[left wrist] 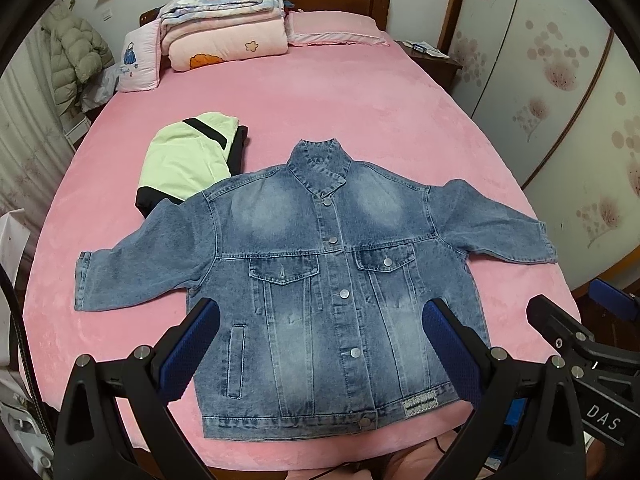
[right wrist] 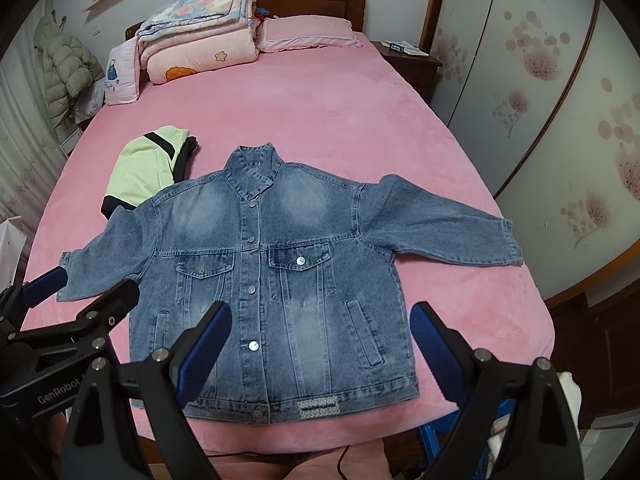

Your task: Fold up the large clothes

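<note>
A blue denim jacket (left wrist: pixel 320 280) (right wrist: pixel 272 264) lies flat and buttoned on the pink bed, collar away from me, both sleeves spread sideways. My left gripper (left wrist: pixel 320 316) hovers open above the jacket's lower half, its blue pads wide apart with nothing between them. My right gripper (right wrist: pixel 322 320) is likewise open over the lower front, holding nothing. Each gripper shows at the edge of the other's view: the right gripper (left wrist: pixel 580 320) in the left wrist view, the left gripper (right wrist: pixel 80 292) near the left sleeve cuff in the right wrist view.
A folded light-green and black garment (left wrist: pixel 188 156) (right wrist: pixel 146 168) lies beyond the jacket's left shoulder. Folded quilts (left wrist: pixel 224 24) and pillows (left wrist: pixel 332 28) are stacked at the headboard. A nightstand (left wrist: pixel 432 60) and wardrobe doors (left wrist: pixel 540 80) stand to the right; a puffer coat (left wrist: pixel 76 56) hangs left.
</note>
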`<state>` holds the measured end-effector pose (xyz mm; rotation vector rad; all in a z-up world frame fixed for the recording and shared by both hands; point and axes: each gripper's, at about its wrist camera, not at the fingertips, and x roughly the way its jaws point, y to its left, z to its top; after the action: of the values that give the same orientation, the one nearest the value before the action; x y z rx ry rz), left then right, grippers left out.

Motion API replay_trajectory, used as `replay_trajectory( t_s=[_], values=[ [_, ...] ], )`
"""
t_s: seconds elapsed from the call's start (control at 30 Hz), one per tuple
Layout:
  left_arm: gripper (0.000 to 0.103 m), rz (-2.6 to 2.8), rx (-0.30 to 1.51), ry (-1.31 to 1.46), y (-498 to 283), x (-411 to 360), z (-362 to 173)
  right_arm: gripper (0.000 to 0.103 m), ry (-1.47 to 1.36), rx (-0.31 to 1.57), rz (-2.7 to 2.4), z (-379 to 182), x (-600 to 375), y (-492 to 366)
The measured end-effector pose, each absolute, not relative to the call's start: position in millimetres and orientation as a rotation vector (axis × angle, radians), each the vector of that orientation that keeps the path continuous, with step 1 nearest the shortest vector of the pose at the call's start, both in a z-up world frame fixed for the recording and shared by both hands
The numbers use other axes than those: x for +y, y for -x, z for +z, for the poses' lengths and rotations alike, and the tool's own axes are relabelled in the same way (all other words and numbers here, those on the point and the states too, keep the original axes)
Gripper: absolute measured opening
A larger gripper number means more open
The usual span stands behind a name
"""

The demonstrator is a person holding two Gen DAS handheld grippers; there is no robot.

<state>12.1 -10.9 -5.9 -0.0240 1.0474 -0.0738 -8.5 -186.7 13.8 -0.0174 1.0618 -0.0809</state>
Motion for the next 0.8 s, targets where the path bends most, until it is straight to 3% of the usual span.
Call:
replay_trajectory(
  t_s=[0.5, 0.8],
  values=[
    [0.100, 0.001, 1.002, -0.011, -28, -25, 7, 0.091, 0.008, 1.065, -0.068, 9, -210, 3],
    [0.100, -0.037, 0.873, -0.015, -48, -47, 46, 0.091, 0.057, 0.869, -0.128, 40, -245, 4]
  ],
)
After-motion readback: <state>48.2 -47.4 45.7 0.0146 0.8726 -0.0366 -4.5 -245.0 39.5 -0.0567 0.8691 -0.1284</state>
